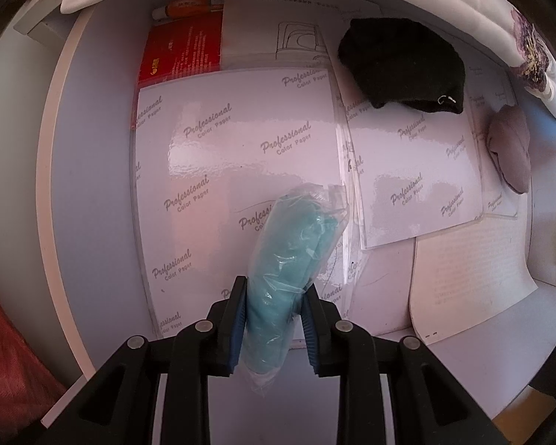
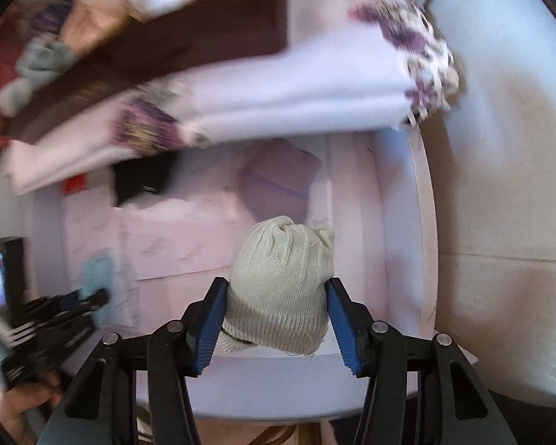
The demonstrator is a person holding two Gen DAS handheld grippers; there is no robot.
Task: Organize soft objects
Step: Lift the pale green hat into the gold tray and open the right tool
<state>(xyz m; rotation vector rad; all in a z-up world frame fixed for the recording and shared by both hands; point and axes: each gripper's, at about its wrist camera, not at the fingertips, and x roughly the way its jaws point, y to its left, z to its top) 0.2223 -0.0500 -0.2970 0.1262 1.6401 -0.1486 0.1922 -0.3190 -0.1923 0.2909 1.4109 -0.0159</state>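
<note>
My left gripper (image 1: pixel 276 285) points down over the white desk and is shut on a teal cloth in a clear plastic bag (image 1: pixel 289 244), which hangs between the blue pads. My right gripper (image 2: pixel 277 285) is shut on a cream knitted bundle (image 2: pixel 281 270), held above the desk. That view is blurred by motion. A black sock bundle (image 1: pixel 404 63) and a mauve bundle (image 1: pixel 509 148) lie on the papers at the far right. In the right wrist view the mauve bundle (image 2: pixel 278 185) lies just beyond the cream one, and the teal cloth (image 2: pixel 98 274) shows at the left.
Glossy printed paper sheets (image 1: pixel 241 141) cover the desk (image 1: pixel 92 185). A red pack (image 1: pixel 181 52) and an orange marker (image 1: pixel 189 5) lie at the far edge. Folded white cloth with purple flowers (image 2: pixel 296 85) and a brown board (image 2: pixel 166 48) hang over the back. A hand (image 2: pixel 18 400) shows at lower left.
</note>
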